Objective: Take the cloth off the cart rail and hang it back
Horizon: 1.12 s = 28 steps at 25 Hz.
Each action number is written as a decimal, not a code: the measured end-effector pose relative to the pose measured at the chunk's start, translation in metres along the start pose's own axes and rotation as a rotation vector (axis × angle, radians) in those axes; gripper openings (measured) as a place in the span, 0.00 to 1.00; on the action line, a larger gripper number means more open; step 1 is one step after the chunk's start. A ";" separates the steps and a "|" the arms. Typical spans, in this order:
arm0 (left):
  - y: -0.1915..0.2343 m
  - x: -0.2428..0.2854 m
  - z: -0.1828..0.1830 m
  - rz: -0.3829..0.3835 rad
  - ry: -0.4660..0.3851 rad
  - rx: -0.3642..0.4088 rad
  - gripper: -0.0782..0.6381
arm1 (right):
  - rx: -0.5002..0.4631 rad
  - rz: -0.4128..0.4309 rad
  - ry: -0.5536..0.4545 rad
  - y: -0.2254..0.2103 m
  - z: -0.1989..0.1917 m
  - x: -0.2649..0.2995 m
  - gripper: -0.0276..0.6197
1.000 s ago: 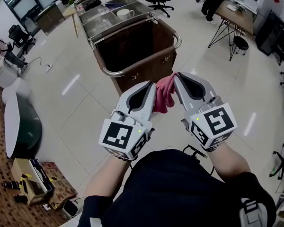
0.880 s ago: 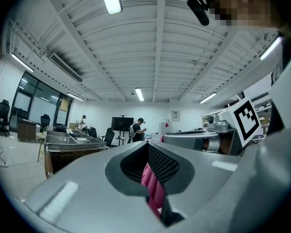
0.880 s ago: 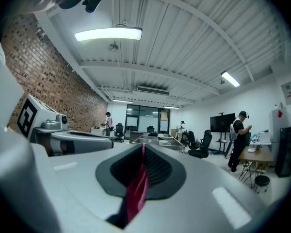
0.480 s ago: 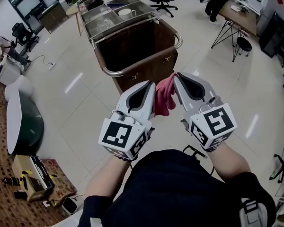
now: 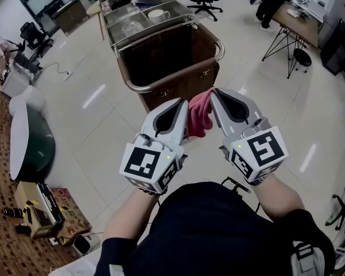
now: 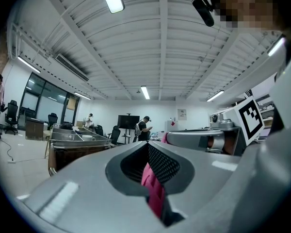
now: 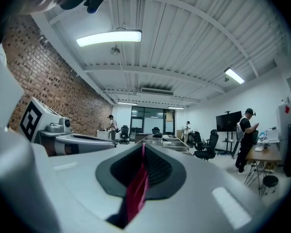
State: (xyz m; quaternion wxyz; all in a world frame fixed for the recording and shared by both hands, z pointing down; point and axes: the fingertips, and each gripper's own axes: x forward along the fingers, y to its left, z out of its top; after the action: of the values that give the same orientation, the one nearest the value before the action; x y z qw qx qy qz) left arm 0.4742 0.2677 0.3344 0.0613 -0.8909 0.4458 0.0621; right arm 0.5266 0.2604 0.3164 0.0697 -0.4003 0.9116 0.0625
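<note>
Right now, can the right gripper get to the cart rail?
Probably yes: the cart rail lies just ahead of the right gripper, nothing between them, though it and the left gripper are shut on the pink cloth.

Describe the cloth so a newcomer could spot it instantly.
Find the brown cart with its metal rail. Nearer the person, the left gripper and right gripper sit side by side. The cloth hangs between them, clamped by both, the only pink thing.
</note>
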 end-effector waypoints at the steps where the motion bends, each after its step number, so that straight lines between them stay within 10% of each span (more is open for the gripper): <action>1: -0.001 0.002 -0.002 0.003 0.001 0.002 0.11 | 0.001 0.005 -0.001 -0.002 0.000 0.000 0.06; 28: 0.048 -0.029 -0.063 0.233 0.026 0.045 0.11 | 0.017 0.243 -0.051 0.041 -0.048 0.029 0.06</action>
State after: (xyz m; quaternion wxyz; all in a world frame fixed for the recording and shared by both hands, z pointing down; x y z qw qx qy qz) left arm 0.4216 0.2518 0.3987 0.0678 -0.8321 0.5485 0.0471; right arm 0.4731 0.2589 0.3611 0.0880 -0.2847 0.9518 0.0728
